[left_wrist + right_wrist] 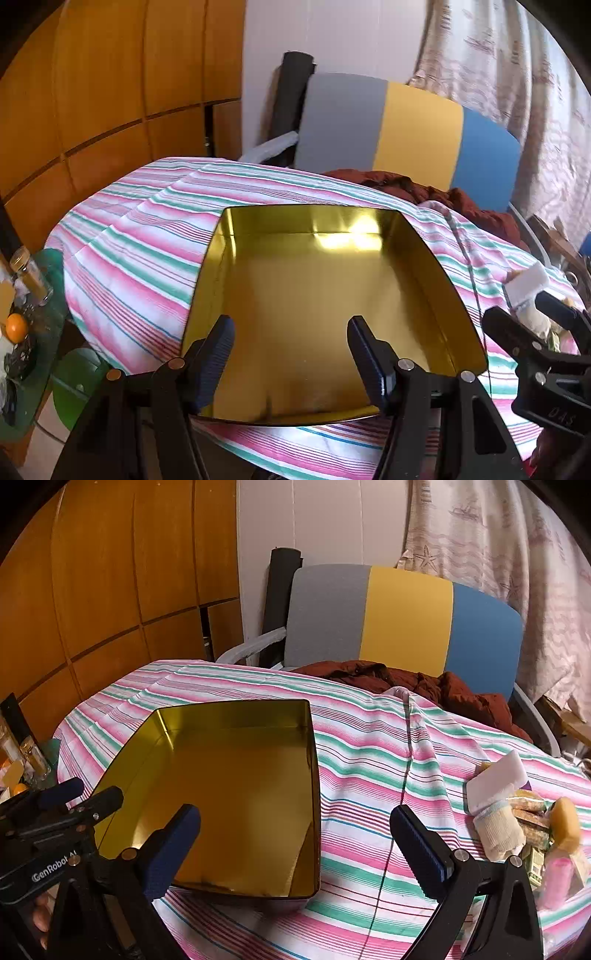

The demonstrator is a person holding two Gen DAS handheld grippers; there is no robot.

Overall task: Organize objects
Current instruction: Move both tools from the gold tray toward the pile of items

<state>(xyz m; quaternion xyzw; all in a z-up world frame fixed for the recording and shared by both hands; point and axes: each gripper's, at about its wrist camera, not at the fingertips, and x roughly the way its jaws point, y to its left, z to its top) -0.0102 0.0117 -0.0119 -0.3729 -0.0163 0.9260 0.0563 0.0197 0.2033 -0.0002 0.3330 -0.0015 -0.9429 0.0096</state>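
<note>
An empty gold tin box (317, 295) (236, 794) lies open on the striped tablecloth (369, 746). My left gripper (290, 328) hovers open over the box's near part, nothing between its fingers. My right gripper (295, 819) stands open above the box's right wall and the cloth beside it, also holding nothing. A pile of small items sits at the table's right: a white sponge block (496, 781) (526, 284), a cream sock roll (498, 830), a yellow soap-like piece (565, 819), snack packets (532, 821) and a pink item (559, 878). The right gripper's body (546, 354) shows in the left wrist view.
A grey, yellow and blue chair (406, 620) with a dark red garment (424, 683) stands behind the table. Wooden cabinets (110, 590) fill the left. A low green side table (44, 295) at left holds a glass jar (29, 277) and an orange (16, 326). A curtain (498, 554) hangs at right.
</note>
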